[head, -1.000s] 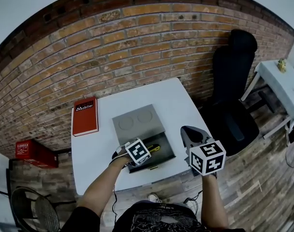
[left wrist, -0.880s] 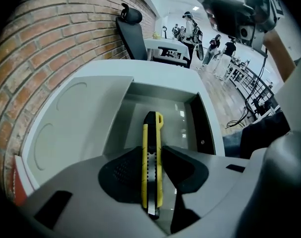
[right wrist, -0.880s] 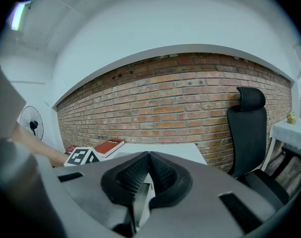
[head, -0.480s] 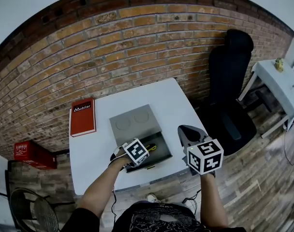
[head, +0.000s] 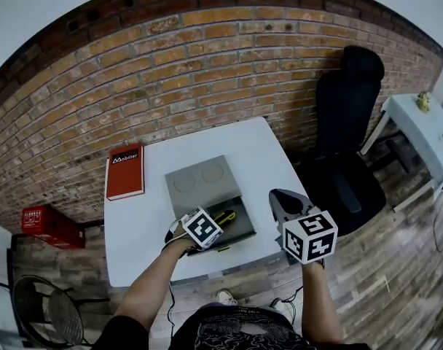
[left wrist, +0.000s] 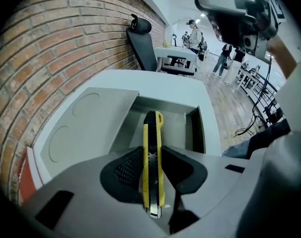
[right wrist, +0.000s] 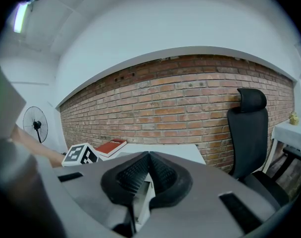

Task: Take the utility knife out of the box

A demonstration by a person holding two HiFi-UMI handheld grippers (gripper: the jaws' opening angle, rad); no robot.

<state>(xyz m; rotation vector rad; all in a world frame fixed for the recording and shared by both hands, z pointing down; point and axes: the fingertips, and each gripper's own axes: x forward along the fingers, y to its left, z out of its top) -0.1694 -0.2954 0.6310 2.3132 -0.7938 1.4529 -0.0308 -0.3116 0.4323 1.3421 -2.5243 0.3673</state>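
The left gripper (left wrist: 152, 151) clamps a yellow-and-black utility knife (left wrist: 151, 182) at the open grey box (left wrist: 175, 125) on a white table (head: 258, 152). The right gripper (right wrist: 149, 155) has its jaws together, empty.

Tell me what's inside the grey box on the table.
A yellow utility knife is in the open box, held by the left gripper. That gripper covers the box's near end, so anything there is hidden.

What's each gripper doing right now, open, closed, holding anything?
Left gripper: closed on the utility knife.
Right gripper: closed, holding nothing.
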